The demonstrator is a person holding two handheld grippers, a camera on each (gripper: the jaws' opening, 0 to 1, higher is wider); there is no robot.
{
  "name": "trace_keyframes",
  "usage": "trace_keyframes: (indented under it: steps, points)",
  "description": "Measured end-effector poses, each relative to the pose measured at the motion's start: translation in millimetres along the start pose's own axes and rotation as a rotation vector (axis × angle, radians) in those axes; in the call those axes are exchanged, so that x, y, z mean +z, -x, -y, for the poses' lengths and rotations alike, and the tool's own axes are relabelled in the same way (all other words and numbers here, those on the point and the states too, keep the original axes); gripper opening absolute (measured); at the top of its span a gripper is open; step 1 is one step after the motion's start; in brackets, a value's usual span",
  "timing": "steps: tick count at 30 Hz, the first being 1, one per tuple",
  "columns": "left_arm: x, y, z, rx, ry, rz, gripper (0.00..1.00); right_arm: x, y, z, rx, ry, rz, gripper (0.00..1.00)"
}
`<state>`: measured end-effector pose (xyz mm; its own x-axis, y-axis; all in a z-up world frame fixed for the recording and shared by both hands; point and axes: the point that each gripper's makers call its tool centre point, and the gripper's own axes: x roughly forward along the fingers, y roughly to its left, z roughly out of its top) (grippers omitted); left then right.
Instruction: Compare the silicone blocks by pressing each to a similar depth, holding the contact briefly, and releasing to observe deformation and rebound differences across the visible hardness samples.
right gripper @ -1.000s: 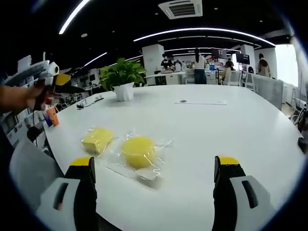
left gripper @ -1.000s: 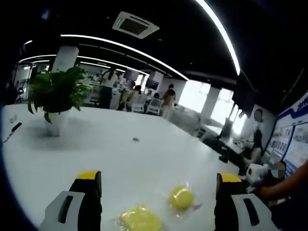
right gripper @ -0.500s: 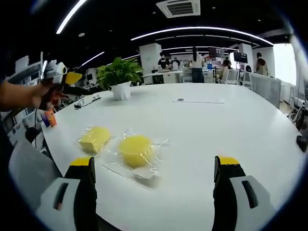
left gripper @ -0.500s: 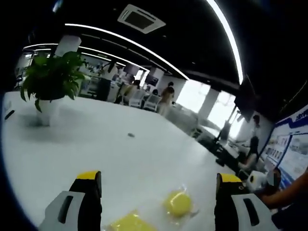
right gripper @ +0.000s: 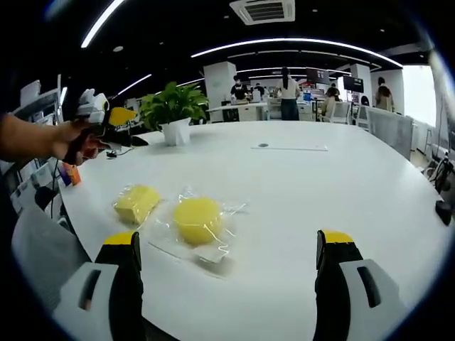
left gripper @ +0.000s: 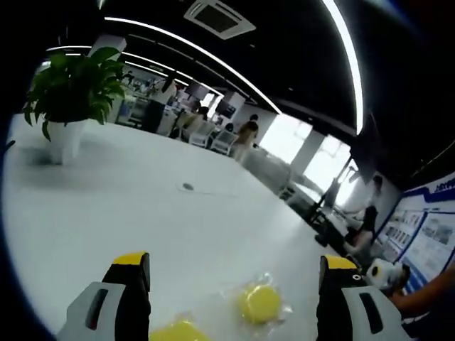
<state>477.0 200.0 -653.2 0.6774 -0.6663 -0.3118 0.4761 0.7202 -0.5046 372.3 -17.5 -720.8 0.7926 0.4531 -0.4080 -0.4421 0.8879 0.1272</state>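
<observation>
Yellow samples: two silicone pieces lie side by side on the white table (right gripper: 341, 185), each in clear crinkled wrap.
Round block: the round yellow block (right gripper: 197, 219) sits just ahead of the right gripper (right gripper: 227, 266), nearer its left jaw; in the left gripper view it shows as a small disc (left gripper: 259, 303) between the jaws.
Square block: the square yellow block (right gripper: 136, 203) lies just beside the round one, apart from it; in the left gripper view its bottom is cut off by the picture's lower edge (left gripper: 178, 332).
Wrapping: where one wrap ends and the other begins is hard to make out.
Right gripper: jaws spread wide, nothing between them, both tips clear of the blocks; whether they hang above the table or touch it cannot be told.
Left gripper: the left gripper (left gripper: 231, 273) has its jaws spread and empty; from the right gripper view it appears held up in a hand (right gripper: 71, 139) at the left, well apart from the blocks, its yellow tip visible (right gripper: 121, 115).
Potted plant: a leafy potted plant (right gripper: 170, 110) in a white pot stands far back on the table.
Small dark mark: a little spot (left gripper: 188, 187) on the table, too small to identify.
Background: people (right gripper: 288, 92) and desks, blurred.
</observation>
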Motion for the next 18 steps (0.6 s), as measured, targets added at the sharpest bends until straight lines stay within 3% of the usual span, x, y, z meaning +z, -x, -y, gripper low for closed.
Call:
trace_keyframes:
  steps: [18]
  points:
    - [-52.2,-41,-5.7,-0.023,0.112,-0.142,1.00,-1.5,1,3,-0.011,-0.011,-0.005,0.96]
